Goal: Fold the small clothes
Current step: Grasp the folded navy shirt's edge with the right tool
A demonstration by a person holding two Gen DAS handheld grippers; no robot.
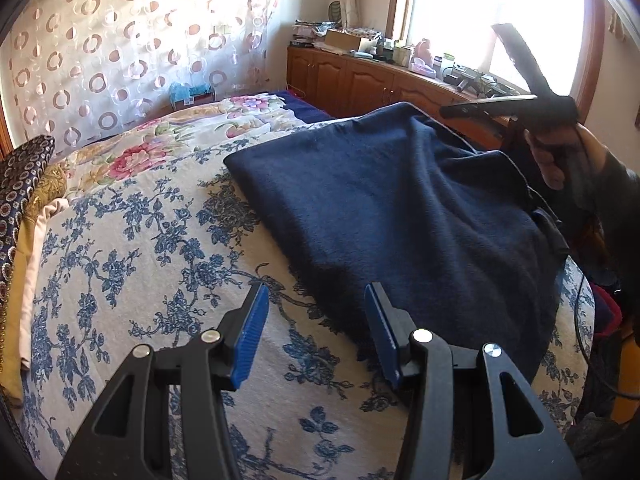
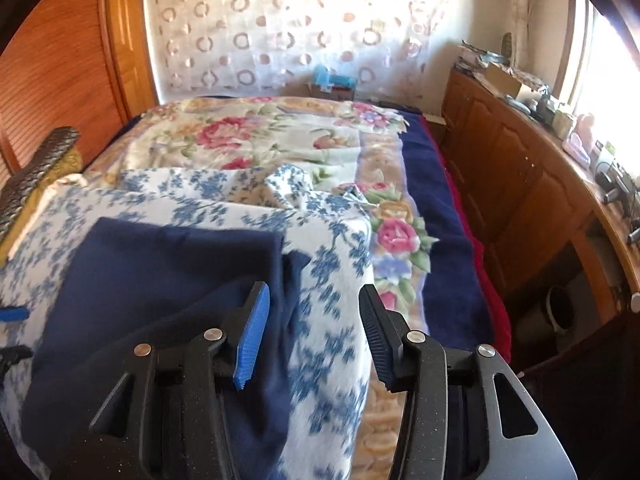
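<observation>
On the bed [image 1: 120, 264] lies the navy garment [image 1: 400, 208], partly folded. Both grippers, left [image 1: 316, 320] and right [image 2: 314, 324], gape empty above it; its loose right edge could slip off the side.

A blue-flowered sheet [image 1: 132, 240] covers the near bed, with a rose-patterned quilt [image 2: 256, 132] beyond it. A sheer curtain [image 1: 120, 40] with ring motifs hangs behind. Wooden cabinets [image 1: 360, 80] under the window [image 1: 500, 12] carry cluttered boxes and bottles.
</observation>
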